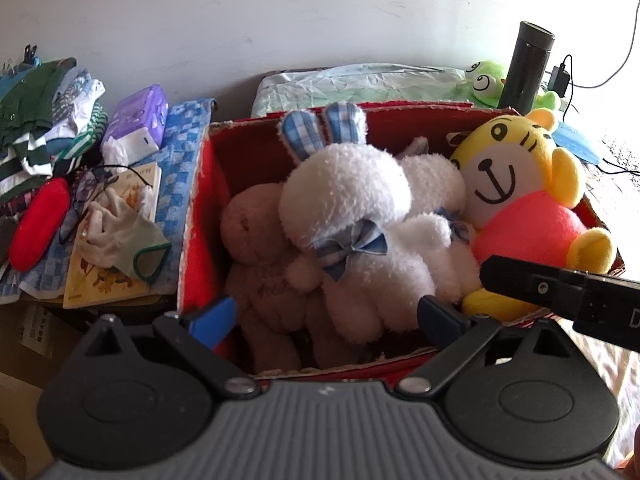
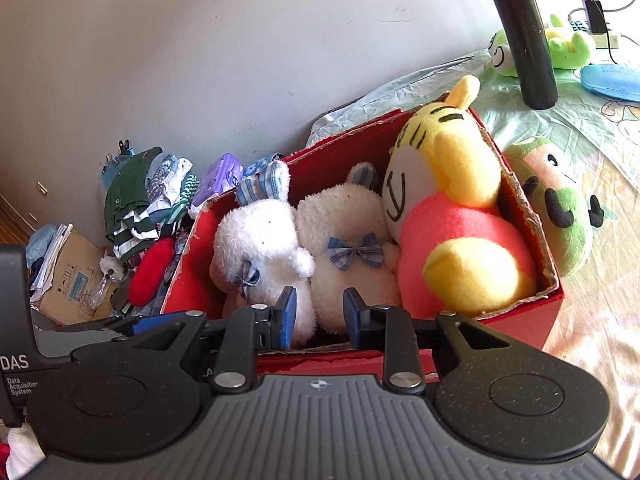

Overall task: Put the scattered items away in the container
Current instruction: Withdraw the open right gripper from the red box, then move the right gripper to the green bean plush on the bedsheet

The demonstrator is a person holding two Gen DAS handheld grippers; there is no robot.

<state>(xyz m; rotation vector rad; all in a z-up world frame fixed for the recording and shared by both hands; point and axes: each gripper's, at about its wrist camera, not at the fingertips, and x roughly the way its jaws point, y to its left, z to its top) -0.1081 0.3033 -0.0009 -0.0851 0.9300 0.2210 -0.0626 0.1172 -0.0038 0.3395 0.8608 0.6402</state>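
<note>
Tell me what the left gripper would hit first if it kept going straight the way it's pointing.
Probably the fluffy white plush rabbit lying in the red cardboard box; the open left gripper points at its body, though depth is hard to judge.

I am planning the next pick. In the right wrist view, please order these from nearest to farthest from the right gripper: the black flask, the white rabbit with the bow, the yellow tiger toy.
1. White rabbit with the bow: directly ahead of the right gripper, inside the red box.
2. Yellow tiger toy: in the box, to the right.
3. Black flask: upright on the sheet beyond the box, upper right.
</note>
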